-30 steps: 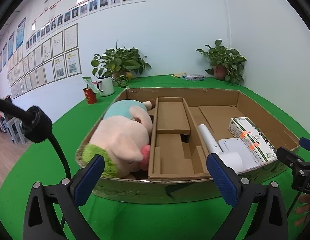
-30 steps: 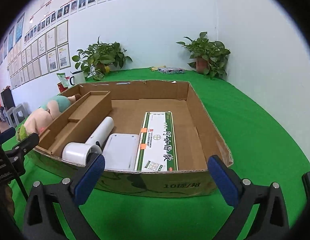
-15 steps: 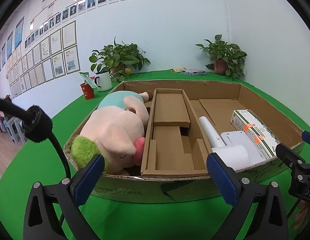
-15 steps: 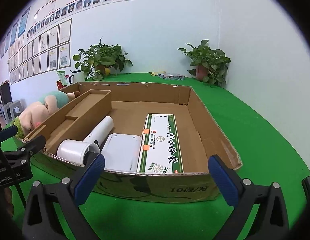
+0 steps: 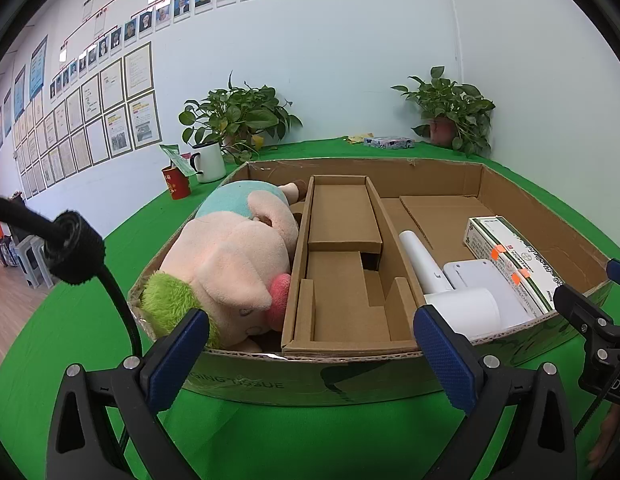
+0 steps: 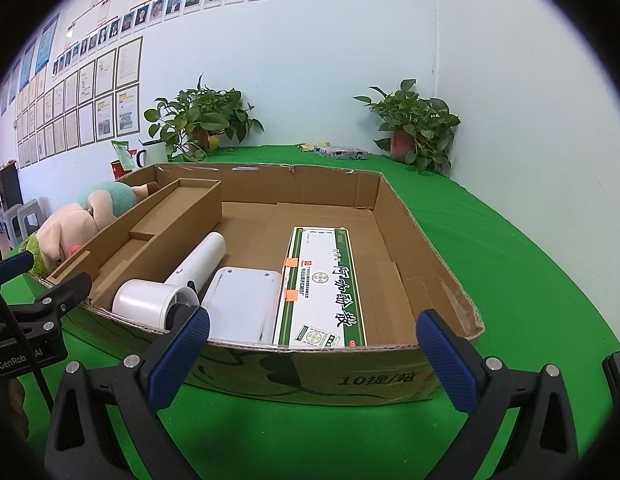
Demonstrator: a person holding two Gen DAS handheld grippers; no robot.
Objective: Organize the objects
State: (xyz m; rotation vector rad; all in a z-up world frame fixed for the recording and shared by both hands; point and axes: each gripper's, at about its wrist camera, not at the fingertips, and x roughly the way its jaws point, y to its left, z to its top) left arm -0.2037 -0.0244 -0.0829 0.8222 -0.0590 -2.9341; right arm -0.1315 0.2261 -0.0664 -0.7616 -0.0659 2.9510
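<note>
cardboard box (image 5: 310,376) before both wide-spread tools

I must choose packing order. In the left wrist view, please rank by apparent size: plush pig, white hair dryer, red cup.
1. plush pig
2. white hair dryer, though its nearness to the camera enlarges it
3. red cup, far back, so unsure
</note>
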